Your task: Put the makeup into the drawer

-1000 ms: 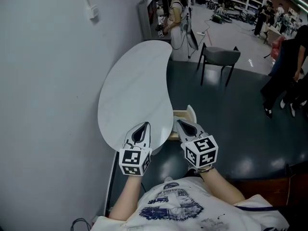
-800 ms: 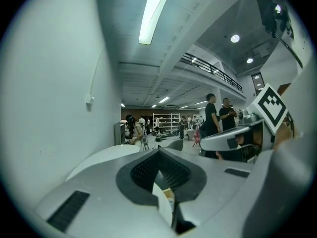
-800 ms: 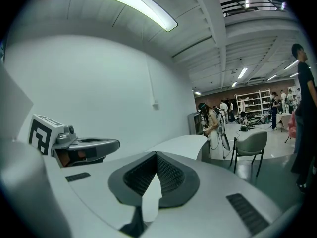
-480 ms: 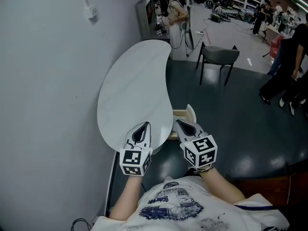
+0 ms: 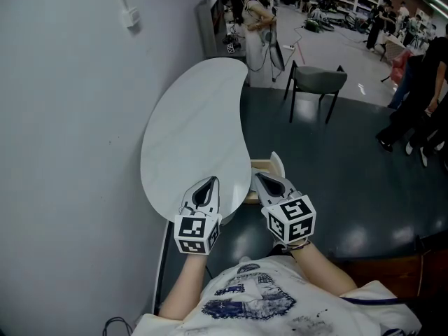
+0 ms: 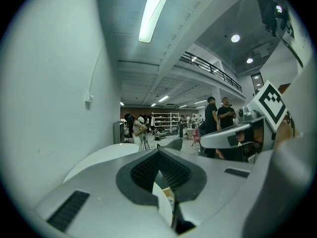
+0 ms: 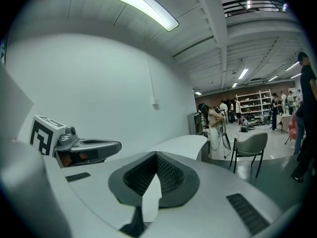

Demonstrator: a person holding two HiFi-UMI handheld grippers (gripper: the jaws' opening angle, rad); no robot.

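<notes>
No makeup shows in any view. A white kidney-shaped table (image 5: 196,124) stands against the wall. At its right front edge, an open drawer (image 5: 262,165) with a pale wooden inside and a white front sticks out. My left gripper (image 5: 207,181) hovers over the table's near end, jaws shut and empty. My right gripper (image 5: 258,177) is beside it, just in front of the drawer, also shut and empty. In the left gripper view, the left gripper (image 6: 158,150) shows its jaws closed to a point. The right gripper (image 7: 156,154) looks the same in its own view.
A pale wall (image 5: 63,131) runs along the table's left side. A grey chair (image 5: 318,82) stands on the dark floor beyond the table. Several people (image 5: 413,82) and shelves are far back on the right.
</notes>
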